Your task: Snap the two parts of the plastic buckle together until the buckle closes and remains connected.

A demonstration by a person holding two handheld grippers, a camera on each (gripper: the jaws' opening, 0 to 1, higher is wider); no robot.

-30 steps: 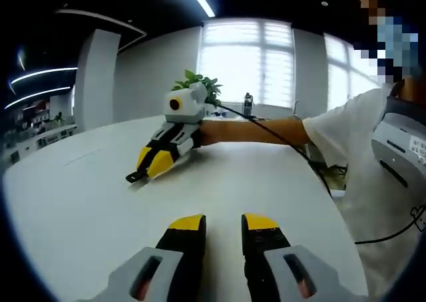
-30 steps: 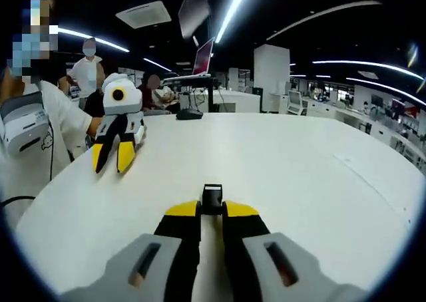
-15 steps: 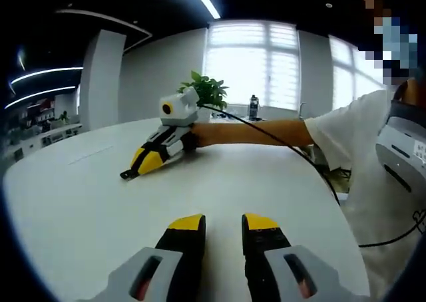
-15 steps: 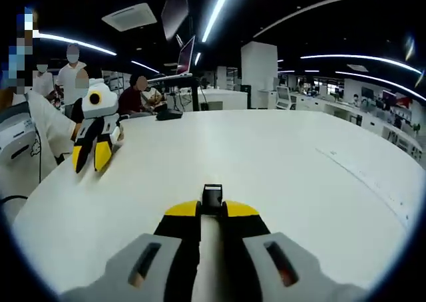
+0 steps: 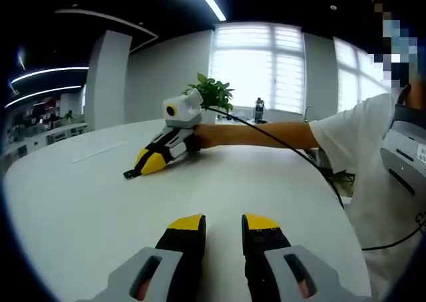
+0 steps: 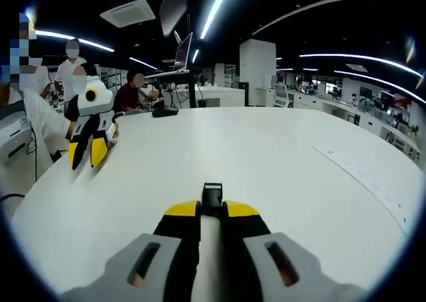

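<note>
A small black buckle part [image 6: 212,197] sticks out from between the yellow tips of my right gripper [image 6: 212,209], which is shut on it just above the white table [image 6: 306,175]. In the left gripper view that same right gripper [image 5: 143,167] hovers low over the table at centre left, the black buckle part [image 5: 131,174] at its tip. My left gripper [image 5: 223,223] has its jaws a little apart with bare table between them. In the right gripper view the left gripper [image 6: 85,162] is at the far left, yellow fingers apart.
The large round white table [image 5: 73,202] stretches under both grippers. A potted plant [image 5: 213,91] and a bottle [image 5: 259,109] stand at its far edge. A person's arm, white sleeve [image 5: 346,132] and a black cable [image 5: 293,146] cross the right side. Several people [image 6: 136,92] sit behind.
The right gripper has tilted lower toward the table, still holding the buckle part. Both views have shifted slightly. The left gripper's jaws are unchanged.
</note>
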